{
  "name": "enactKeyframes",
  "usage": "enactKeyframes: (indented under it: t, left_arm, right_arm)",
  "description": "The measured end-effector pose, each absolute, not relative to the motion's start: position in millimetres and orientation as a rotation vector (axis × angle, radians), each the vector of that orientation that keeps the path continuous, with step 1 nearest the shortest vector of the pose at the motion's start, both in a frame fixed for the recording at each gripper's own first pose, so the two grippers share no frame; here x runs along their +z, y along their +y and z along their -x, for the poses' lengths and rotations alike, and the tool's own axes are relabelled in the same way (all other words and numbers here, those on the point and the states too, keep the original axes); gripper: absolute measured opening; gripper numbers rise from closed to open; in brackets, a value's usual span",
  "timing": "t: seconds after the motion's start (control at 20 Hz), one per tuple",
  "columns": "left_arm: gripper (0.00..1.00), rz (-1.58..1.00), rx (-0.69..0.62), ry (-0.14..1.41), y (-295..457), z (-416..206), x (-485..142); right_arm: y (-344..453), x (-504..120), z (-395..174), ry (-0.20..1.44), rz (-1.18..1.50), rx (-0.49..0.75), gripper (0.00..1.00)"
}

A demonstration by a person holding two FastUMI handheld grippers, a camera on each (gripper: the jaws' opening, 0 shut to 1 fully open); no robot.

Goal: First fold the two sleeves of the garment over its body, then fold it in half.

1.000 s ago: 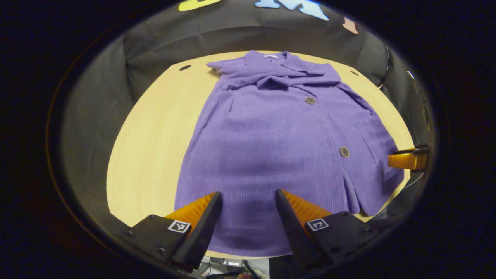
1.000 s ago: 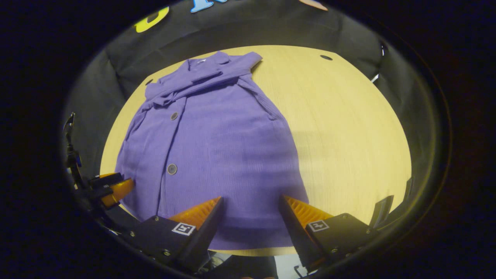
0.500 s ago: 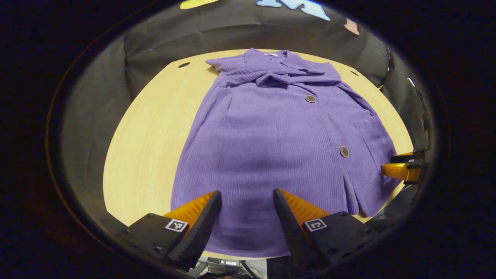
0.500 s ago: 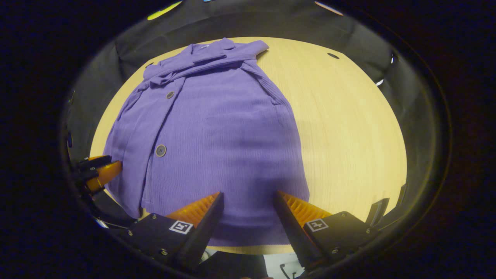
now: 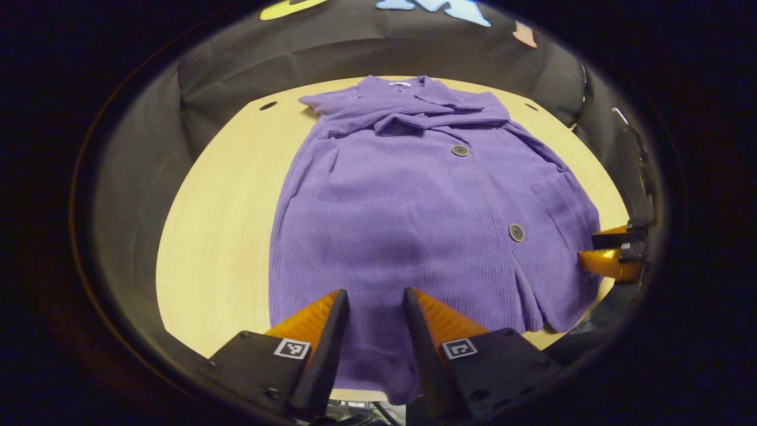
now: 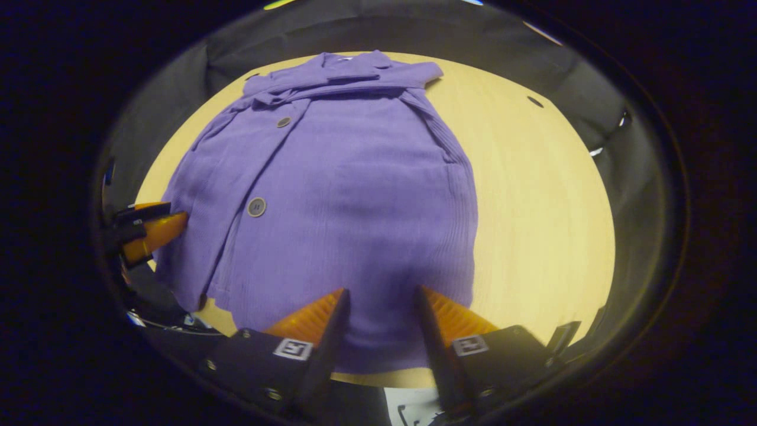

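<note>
A purple button-up garment (image 5: pixel 414 201) lies flat on a round wooden table (image 5: pixel 219 201), collar at the far side. Both sleeves (image 5: pixel 414 115) are folded across its chest just below the collar. My left gripper (image 5: pixel 374 296) is open over the near hem, left of the button line, with purple cloth showing in the narrow gap between its fingers. In the right gripper view the garment (image 6: pixel 343 177) spreads the same way. My right gripper (image 6: pixel 381 293) is open over the hem's other half. The left gripper (image 6: pixel 154 228) also shows at the garment's left edge there.
The table's bare wood (image 6: pixel 532 189) spreads wide on the right of the garment, with a small dark hole (image 6: pixel 535 102) near its far rim. Another hole (image 5: pixel 267 106) sits at the far left. Black cloth walls ring the table closely.
Both grippers have come lower and closer over the near hem. Each pair of fingers has narrowed its gap, the left more than the right. The garment has not moved.
</note>
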State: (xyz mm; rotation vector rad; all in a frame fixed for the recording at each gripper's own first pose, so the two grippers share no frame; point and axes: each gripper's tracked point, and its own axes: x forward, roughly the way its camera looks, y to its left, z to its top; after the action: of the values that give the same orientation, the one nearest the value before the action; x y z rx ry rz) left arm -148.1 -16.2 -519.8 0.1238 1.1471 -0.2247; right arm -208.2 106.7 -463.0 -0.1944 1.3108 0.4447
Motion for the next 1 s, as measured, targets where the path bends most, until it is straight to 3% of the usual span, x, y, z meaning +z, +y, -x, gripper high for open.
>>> enactKeyframes:
  t: [0.05, 0.15, 0.2, 0.25, 0.3, 0.35, 0.7, 1.0]
  left_arm:
    - [0.58, -0.111, -0.238, 1.137, -18.8, 144.4, -519.7]
    - [0.14, -0.086, -0.193, 1.133, -16.4, 141.8, -516.3]
    - [0.15, -0.087, -0.188, 1.135, -16.6, 140.7, -519.0]
    - [0.1, -0.094, -0.183, 1.142, -16.4, 139.9, -520.9]
    - [0.1, -0.094, -0.184, 1.136, -18.1, 139.9, -519.7]
    - [0.07, -0.095, -0.186, 1.131, -18.0, 139.1, -519.9]
    - [0.07, -0.066, -0.17, 1.097, -19.1, 126.7, -509.5]
    - [0.07, -0.039, -0.161, 1.031, -19.8, 73.5, -486.5]
  right_arm:
    - [107.5, -461.1, 208.7, 1.323, 0.198, 0.448, 0.36]
    - [108.3, -461.7, 208.4, 1.351, 0.19, 0.46, 0.36]
    - [109.7, -456.3, 201.2, 1.33, 0.143, 0.445, 0.36]
    - [109.4, -464.6, 202.4, 1.359, 0.113, 0.417, 0.19]
    - [109.9, -460.2, 203.4, 1.361, 0.1, 0.418, 0.03]
    - [109.9, -459.6, 203.8, 1.357, 0.103, 0.427, 0.04]
    - [114.9, -452.1, 191.4, 1.318, 0.058, 0.394, 0.01]
    - [135.8, -422.2, 143.6, 1.242, -0.03, 0.398, 0.01]
